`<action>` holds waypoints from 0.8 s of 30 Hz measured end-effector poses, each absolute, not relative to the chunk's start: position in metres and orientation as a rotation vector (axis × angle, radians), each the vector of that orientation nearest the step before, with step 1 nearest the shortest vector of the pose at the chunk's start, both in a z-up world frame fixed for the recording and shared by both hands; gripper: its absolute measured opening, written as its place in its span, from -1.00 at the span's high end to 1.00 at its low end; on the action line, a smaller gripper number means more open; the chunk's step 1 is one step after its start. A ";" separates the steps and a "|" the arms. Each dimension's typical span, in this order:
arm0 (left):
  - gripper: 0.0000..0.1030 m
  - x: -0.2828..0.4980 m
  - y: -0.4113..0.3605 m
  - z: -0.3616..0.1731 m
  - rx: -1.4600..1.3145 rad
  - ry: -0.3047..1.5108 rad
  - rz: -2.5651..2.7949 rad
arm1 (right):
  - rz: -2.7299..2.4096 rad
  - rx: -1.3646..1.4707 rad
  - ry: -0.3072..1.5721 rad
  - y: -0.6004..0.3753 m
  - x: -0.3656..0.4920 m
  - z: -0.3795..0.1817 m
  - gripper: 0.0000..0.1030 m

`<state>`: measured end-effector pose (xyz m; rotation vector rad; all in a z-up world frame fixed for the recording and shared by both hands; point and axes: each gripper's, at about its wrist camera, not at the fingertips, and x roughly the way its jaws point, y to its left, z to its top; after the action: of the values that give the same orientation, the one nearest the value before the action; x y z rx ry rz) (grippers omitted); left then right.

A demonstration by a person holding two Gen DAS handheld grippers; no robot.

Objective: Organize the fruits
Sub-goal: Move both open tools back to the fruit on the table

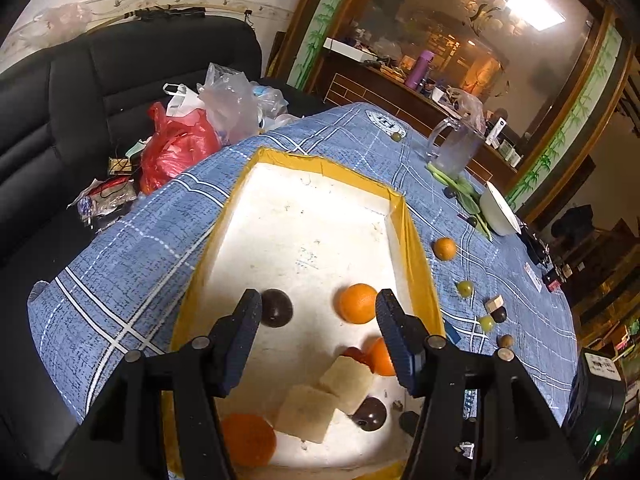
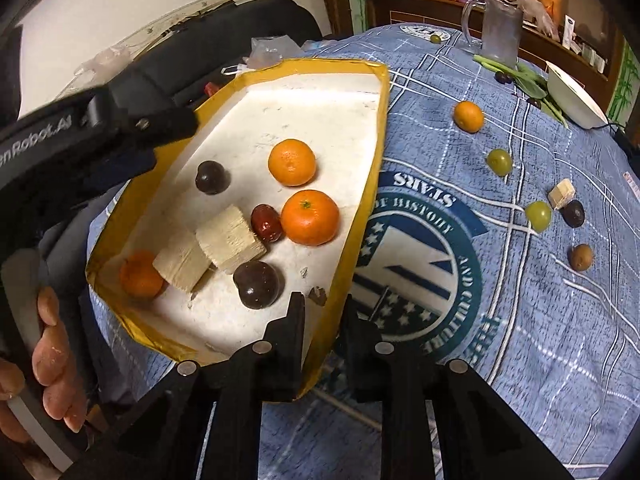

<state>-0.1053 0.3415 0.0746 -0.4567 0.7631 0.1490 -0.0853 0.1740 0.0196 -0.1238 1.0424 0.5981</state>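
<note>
A white foam tray with a yellow rim (image 1: 414,248) (image 2: 362,184) lies on the blue cloth. It holds three oranges (image 1: 357,303) (image 2: 309,217), dark plums (image 1: 276,307) (image 2: 257,283), a red date (image 2: 266,222) and two pale blocks (image 1: 308,412) (image 2: 230,238). My left gripper (image 1: 318,310) is open above the tray, between a plum and an orange. My right gripper (image 2: 322,312) is shut on the tray's near right rim. Loose on the cloth lie an orange (image 2: 468,116), two green grapes (image 2: 499,161), a dark plum (image 2: 573,213) and a brown fruit (image 2: 581,257).
A glass pitcher (image 2: 500,30), green vegetables (image 2: 528,80) and a white bowl (image 2: 574,98) stand at the cloth's far right. A small wooden cube (image 2: 562,196) lies by the loose plum. Plastic bags (image 1: 180,144) sit on a black sofa to the left.
</note>
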 end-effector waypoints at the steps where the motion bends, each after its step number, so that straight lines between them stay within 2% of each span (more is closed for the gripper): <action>1: -0.18 -0.105 0.340 0.075 -0.454 0.763 0.148 | 0.605 -0.099 1.051 0.171 -0.084 0.019 0.55; 5: -0.24 -0.107 0.336 0.080 -0.443 0.765 0.148 | 0.669 0.005 1.069 0.150 -0.076 0.020 0.39; 6: -0.24 -0.108 0.334 0.083 -0.443 0.765 0.144 | 0.681 0.021 1.055 0.141 -0.076 0.022 0.22; 9: -0.28 -0.110 0.328 0.092 -0.430 0.754 0.126 | 0.696 0.061 1.019 0.118 -0.078 0.028 -0.09; 13: -0.44 -0.110 0.313 0.102 -0.400 0.729 0.103 | 0.641 0.074 0.950 0.071 -0.078 0.042 -0.11; 24: -0.44 -0.089 0.270 0.095 -0.330 0.783 0.048 | 0.444 0.124 0.901 -0.023 -0.062 0.049 -0.10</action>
<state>-0.0895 0.2702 0.0947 -0.3298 0.7829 0.0481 -0.0625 -0.0231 0.0493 0.1241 0.9013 0.4437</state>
